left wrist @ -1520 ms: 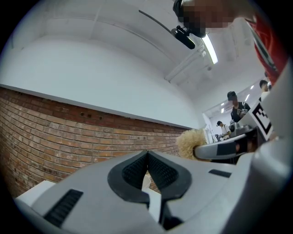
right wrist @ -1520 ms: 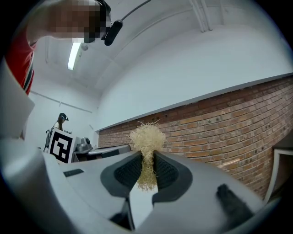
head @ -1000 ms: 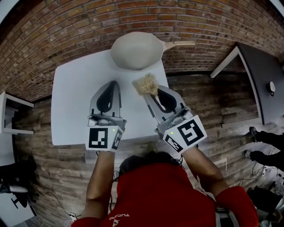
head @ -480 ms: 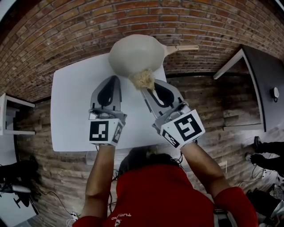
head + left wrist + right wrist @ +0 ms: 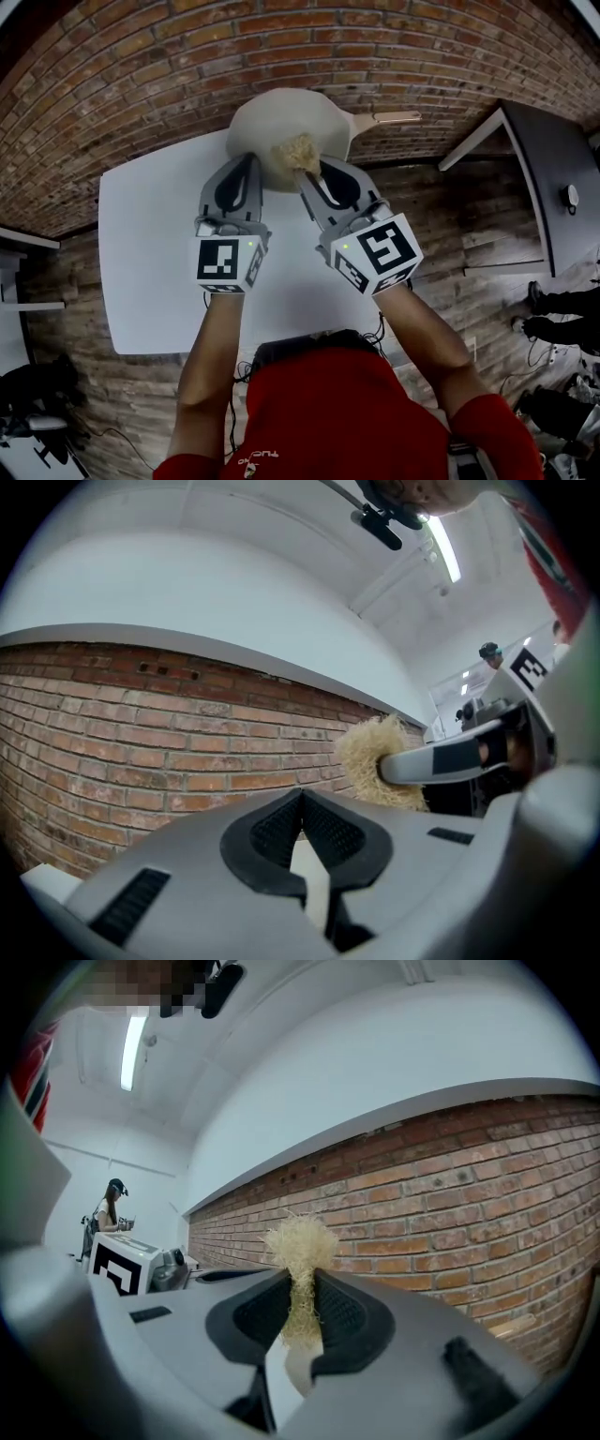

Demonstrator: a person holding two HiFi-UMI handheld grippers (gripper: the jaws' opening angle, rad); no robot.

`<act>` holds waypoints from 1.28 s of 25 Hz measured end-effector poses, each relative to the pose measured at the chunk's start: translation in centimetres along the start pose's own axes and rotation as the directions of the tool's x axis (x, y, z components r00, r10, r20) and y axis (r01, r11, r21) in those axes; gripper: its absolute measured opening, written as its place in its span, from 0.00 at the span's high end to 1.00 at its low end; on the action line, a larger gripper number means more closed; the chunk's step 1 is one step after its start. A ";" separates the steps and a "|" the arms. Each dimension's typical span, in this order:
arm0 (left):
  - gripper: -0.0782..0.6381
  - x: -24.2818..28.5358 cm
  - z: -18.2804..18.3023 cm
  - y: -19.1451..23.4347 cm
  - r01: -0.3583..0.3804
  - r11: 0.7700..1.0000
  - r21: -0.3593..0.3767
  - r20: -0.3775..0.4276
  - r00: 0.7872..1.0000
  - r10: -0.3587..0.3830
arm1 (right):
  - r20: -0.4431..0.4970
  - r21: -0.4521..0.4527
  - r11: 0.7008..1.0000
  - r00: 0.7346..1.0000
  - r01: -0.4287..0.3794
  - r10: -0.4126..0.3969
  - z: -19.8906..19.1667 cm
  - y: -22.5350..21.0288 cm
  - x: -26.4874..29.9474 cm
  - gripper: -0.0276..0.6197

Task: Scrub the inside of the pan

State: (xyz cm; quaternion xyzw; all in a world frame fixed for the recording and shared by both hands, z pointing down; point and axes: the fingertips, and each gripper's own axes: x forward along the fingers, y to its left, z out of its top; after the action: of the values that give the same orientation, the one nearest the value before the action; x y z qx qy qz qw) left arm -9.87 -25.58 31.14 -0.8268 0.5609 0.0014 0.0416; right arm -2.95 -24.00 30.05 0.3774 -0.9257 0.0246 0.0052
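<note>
scrub about to begin: right gripper [image 5: 306, 174] clamps fibre scourer [image 5: 295, 151] above pan's [image 5: 272, 114] near rim; left gripper [image 5: 246, 163] sits alongside, jaws together, empty. next, probably: press scourer inside.

Legible text: one item only. Red shirt [image 5: 328, 412], lower edge of head view: white lettering [image 5: 251, 460], seen upside down. It begins "TUC"; the remaining letters are not resolved.

Coded signs, no letters or digits:
- Left tool [image 5: 246, 161]: its cube [image 5: 228, 264] carries black-and-white square markers on the top and side faces.
- Right tool [image 5: 305, 175]: its cube [image 5: 375, 253] carries the same type of marker with a different pattern. One face also shows in the left gripper view [image 5: 530, 670].
- Left cube, marker face partly in frame in the right gripper view [image 5: 117, 1267].

Nothing readable on the surface [image 5: 150, 244] or the brick wall [image 5: 141, 66].
</note>
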 end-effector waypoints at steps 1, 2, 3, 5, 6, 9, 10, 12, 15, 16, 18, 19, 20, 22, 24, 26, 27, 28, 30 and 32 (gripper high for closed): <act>0.87 0.6 -0.3 0.7 0.010 1.000 0.003 -0.003 1.000 -0.010 | -0.011 -0.001 1.000 1.000 0.014 -0.014 -0.1 -0.4 1.0 0.84; 0.87 1.2 -0.6 1.4 0.018 1.000 0.005 -0.006 1.000 -0.018 | -0.023 -0.001 1.000 0.999 0.027 -0.027 -0.3 -0.9 1.9 0.84; 0.87 1.8 -1.0 2.1 0.024 1.000 0.008 -0.009 1.000 -0.024 | -0.035 -0.002 0.999 0.999 0.040 -0.040 -0.4 -1.3 2.9 0.84; 0.87 3.1 -1.5 3.6 0.037 0.999 0.014 -0.013 0.999 -0.037 | -0.063 -0.002 0.998 0.996 0.061 -0.061 -0.9 -2.1 4.7 0.84; 0.87 3.7 -1.8 4.2 0.043 0.999 0.017 -0.014 0.999 -0.043 | -0.080 -0.001 0.998 0.994 0.068 -0.068 -1.2 -2.5 5.6 0.84; 0.87 5.5 -2.8 5.9 0.054 0.998 0.027 -0.022 0.998 -0.053 | -0.131 0.011 0.996 0.988 0.084 -0.082 -2.0 -3.4 8.0 0.84; 0.87 6.1 -3.1 6.3 0.055 0.998 0.029 -0.025 0.998 -0.055 | -0.149 0.017 0.996 0.985 0.088 -0.084 -2.3 -3.7 8.7 0.84; 0.87 7.2 -3.7 6.9 0.059 0.998 0.033 -0.030 0.998 -0.058 | -0.184 0.028 0.995 0.979 0.093 -0.087 -3.0 -4.4 10.0 0.84; 0.87 8.7 -4.4 7.8 0.058 0.997 0.044 -0.041 0.998 -0.056 | -0.235 0.050 0.993 0.968 0.107 -0.092 -4.1 -5.5 11.9 0.84; 0.87 9.1 -4.7 8.2 0.052 0.998 0.045 -0.048 0.998 -0.050 | -0.255 0.061 0.992 0.962 0.113 -0.094 -4.5 -6.0 12.5 0.84; 0.87 9.8 -5.4 8.7 0.040 0.998 0.040 -0.060 0.997 -0.038 | -0.300 0.077 0.989 0.949 0.125 -0.097 -5.6 -7.0 13.7 0.84; 0.87 10.1 -5.8 8.9 0.036 0.999 0.039 -0.067 0.997 -0.033 | -0.324 0.080 0.988 0.941 0.130 -0.098 -6.2 -7.4 14.3 0.84; 0.87 10.5 -6.3 9.2 0.033 0.999 0.040 -0.074 0.997 -0.030 | -0.349 0.079 0.988 0.932 0.133 -0.098 -6.9 -7.9 15.0 0.84; 0.87 11.1 -7.3 9.7 0.026 0.999 0.039 -0.086 0.996 -0.023 | -0.399 0.078 0.987 0.912 0.140 -0.098 -8.5 -8.6 16.2 0.84; 0.87 11.5 -8.2 10.1 0.019 1.000 0.023 -0.092 0.996 -0.017 | -0.443 0.084 0.985 0.892 0.148 -0.096 -10.2 -9.1 17.2 0.84; 0.87 11.9 -8.8 10.5 0.013 1.000 0.010 -0.093 0.996 -0.012 | -0.483 0.098 0.983 0.871 0.153 -0.088 -11.8 -9.6 18.2 0.84; 0.87 12.1 -9.0 10.7 0.011 1.000 0.006 -0.093 0.996 -0.010 | -0.505 0.104 0.982 0.859 0.154 -0.081 -12.6 -9.8 18.6 0.84; 0.87 12.2 -9.2 10.8 0.009 1.000 0.003 -0.093 0.996 -0.009 | -0.528 0.107 0.982 0.846 0.154 -0.075 -13.3 -9.9 19.1 0.84; 0.87 12.5 -9.4 11.2 0.009 1.000 -0.002 -0.091 0.996 -0.009 | -0.577 0.098 0.984 0.814 0.150 -0.066 -14.7 -10.1 20.0 0.84; 0.87 12.6 -9.6 11.5 0.010 1.000 -0.004 -0.089 0.996 -0.010 | -0.622 0.082 0.987 0.781 0.138 -0.057 -16.2 -10.1 20.9 0.84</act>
State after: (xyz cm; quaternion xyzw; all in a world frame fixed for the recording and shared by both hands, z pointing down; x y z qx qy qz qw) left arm -16.30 -42.20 39.32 -0.8289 0.5581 -0.0347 0.0154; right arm -10.99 -44.98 47.20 0.3957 -0.8490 0.2032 0.2854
